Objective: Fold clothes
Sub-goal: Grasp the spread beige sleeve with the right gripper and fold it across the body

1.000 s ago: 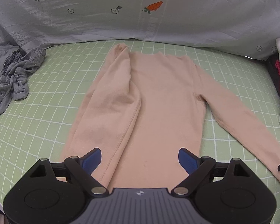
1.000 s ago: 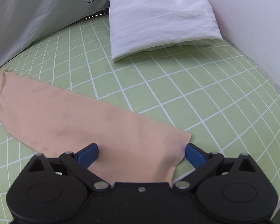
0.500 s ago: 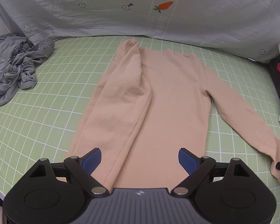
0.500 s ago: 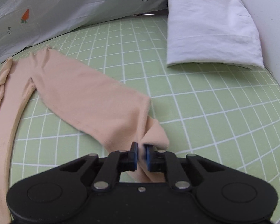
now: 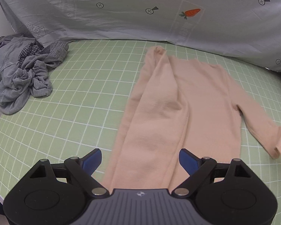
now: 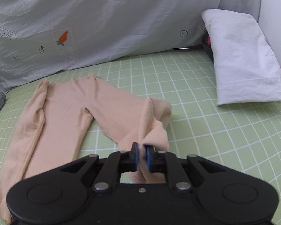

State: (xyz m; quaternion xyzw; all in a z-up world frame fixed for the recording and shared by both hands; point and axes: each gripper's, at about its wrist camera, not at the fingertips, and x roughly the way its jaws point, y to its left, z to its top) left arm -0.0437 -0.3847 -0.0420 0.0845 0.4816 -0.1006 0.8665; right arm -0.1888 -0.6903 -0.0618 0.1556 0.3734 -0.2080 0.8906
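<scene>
A peach long-sleeved top (image 5: pixel 196 101) lies flat on the green grid mat (image 5: pixel 75 97), its left sleeve folded in over the body. My left gripper (image 5: pixel 140 159) hovers open above the hem end, nothing between its blue pads. In the right wrist view the same top (image 6: pixel 65 112) spreads to the left, and my right gripper (image 6: pixel 141 156) is shut on the cuff of the right sleeve (image 6: pixel 155 116), which is lifted off the mat and bunched. That raised cuff (image 5: pixel 280 140) shows blurred at the right edge of the left wrist view.
A crumpled grey pile of clothes (image 5: pixel 24 71) sits at the mat's left side. A grey carrot-print sheet (image 5: pixel 140 13) hangs along the back. A white pillow (image 6: pixel 241 60) lies at the right, against a white wall (image 6: pixel 279 28).
My right gripper closed on the sleeve cuff and lifted it up and inward toward the body. The left gripper, still open, slid left along the hem, bringing the grey pile further into view.
</scene>
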